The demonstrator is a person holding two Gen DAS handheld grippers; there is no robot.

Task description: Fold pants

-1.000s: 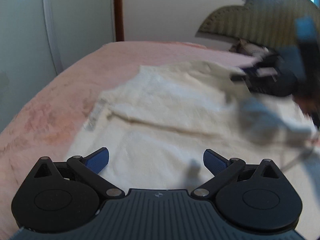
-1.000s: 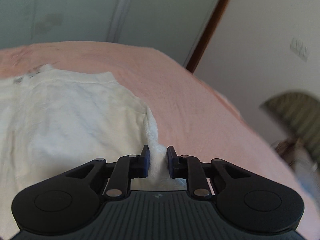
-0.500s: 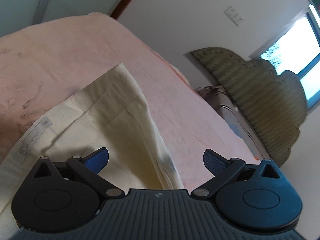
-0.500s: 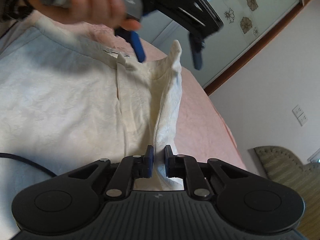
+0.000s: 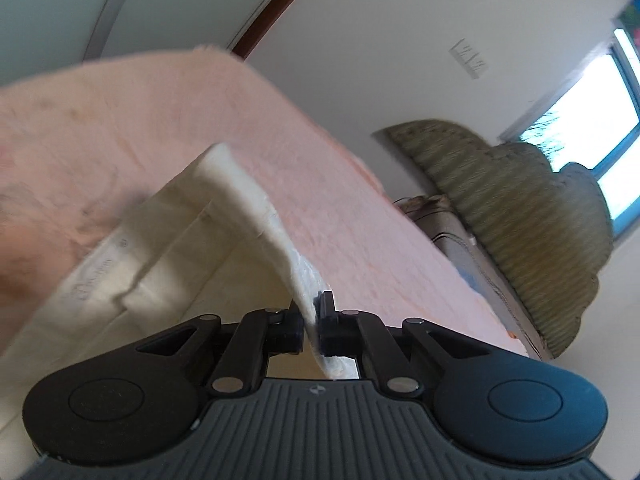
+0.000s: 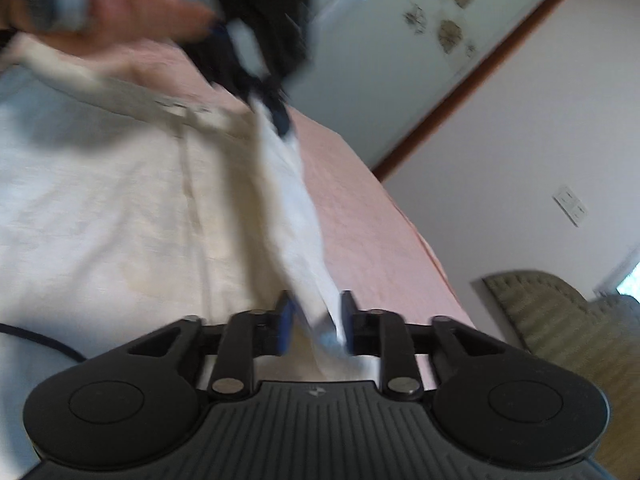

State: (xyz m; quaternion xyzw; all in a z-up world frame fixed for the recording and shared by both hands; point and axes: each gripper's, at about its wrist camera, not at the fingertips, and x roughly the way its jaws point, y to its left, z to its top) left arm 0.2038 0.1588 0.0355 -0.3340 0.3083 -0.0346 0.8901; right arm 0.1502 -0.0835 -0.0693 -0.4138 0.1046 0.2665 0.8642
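Observation:
Cream pants (image 5: 160, 248) lie on a pink bed cover (image 5: 120, 112). My left gripper (image 5: 312, 312) is shut on a raised fold of their edge near the waistband, which stands up like a ridge. In the right wrist view the same pants (image 6: 100, 200) spread to the left, and the blurred left gripper (image 6: 280, 118), held by a hand (image 6: 132, 8), pinches the far end of the lifted edge. My right gripper (image 6: 316, 314) holds the near end of that edge between its jaws, which are opening; the cloth leans on the right pad only.
The pink cover (image 6: 360, 216) ends at the bed's right edge. An olive padded headboard (image 5: 520, 200) stands beyond it under a window. A black cable (image 6: 40, 340) crosses the pants at lower left. A wall socket (image 6: 570, 210) and a brown door frame (image 6: 460, 92) are behind.
My left gripper, wide open before, has closed on the pants' raised edge. The right gripper's jaws, pinched on the cloth half a second ago, have spread apart. Both views are tilted further.

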